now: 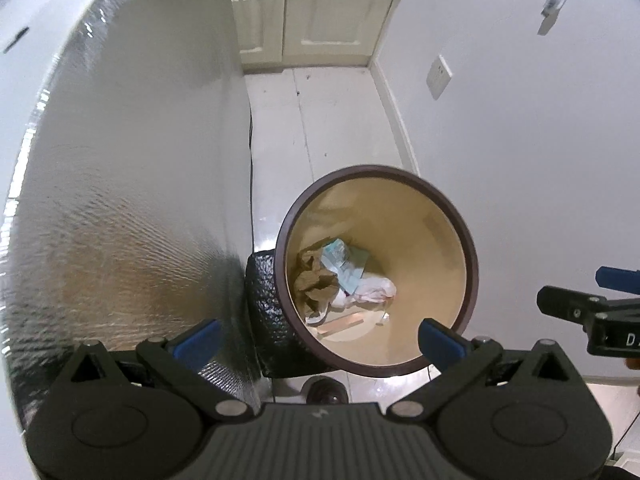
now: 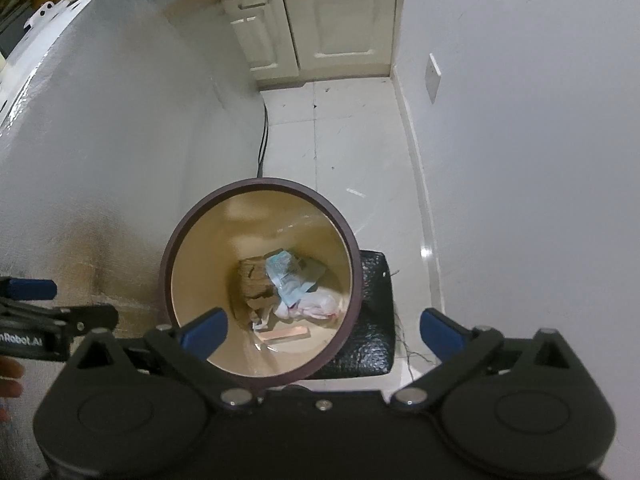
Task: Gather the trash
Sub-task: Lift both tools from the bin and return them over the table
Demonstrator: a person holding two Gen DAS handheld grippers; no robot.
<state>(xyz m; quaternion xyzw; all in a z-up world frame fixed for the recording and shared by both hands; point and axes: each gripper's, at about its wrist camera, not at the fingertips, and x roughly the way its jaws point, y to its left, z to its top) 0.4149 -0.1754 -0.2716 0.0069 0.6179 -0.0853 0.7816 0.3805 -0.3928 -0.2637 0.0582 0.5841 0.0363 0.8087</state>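
Observation:
A round trash bin (image 1: 471, 256) with a dark brown rim and tan inside stands on the floor below both grippers; it also shows in the right wrist view (image 2: 200, 248). Inside lie crumpled brown paper (image 1: 314, 282), a blue-white wrapper (image 1: 340, 258), a white plastic bag (image 1: 374, 290) and a flat tan strip (image 1: 340, 326). The same trash shows in the right wrist view (image 2: 280, 284). My left gripper (image 1: 320, 338) is open and empty above the bin. My right gripper (image 2: 324, 330) is open and empty above the bin too, and shows at the right edge of the left wrist view (image 1: 592, 300).
A silver foil-covered wall (image 1: 120, 200) rises on the left. A black textured block (image 1: 268, 320) sits beside the bin. A white wall (image 1: 540, 160) with a socket plate (image 1: 439, 76) is on the right. Cream cabinets (image 1: 316, 12) stand at the far end of the tiled floor.

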